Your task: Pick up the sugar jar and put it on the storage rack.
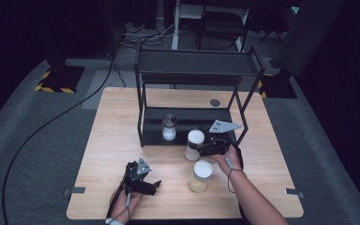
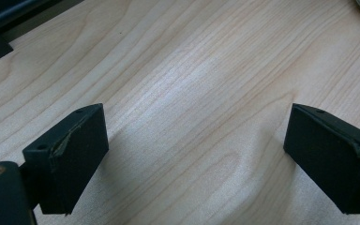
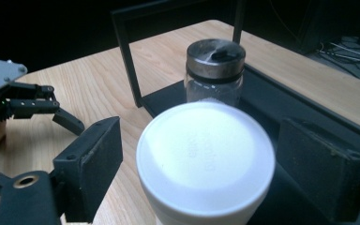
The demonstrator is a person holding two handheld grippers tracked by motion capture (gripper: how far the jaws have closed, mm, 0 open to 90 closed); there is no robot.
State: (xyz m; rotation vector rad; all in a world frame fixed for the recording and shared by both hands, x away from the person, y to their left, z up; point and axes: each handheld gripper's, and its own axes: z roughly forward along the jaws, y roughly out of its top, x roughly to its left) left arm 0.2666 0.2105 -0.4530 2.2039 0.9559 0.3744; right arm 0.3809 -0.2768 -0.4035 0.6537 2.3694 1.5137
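Left hand-held gripper (image 2: 194,154): yours, jaws wide apart over bare table (image 1: 108,140), near its front edge.
Right hand-held gripper (image 3: 199,164): jaws spread either side of a white-lidded jar (image 3: 205,157), not touching it.
Jar: at the black shelf's (image 1: 192,65) front edge.

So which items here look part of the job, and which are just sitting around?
In play, likely:
- right gripper, jaws either side of the white-lidded jar, not visibly clamped
- black shelf rack
- metal-lidded jar on its lower shelf
- second white-lidded jar

Idle:
- left gripper, open over bare table
- floor cables
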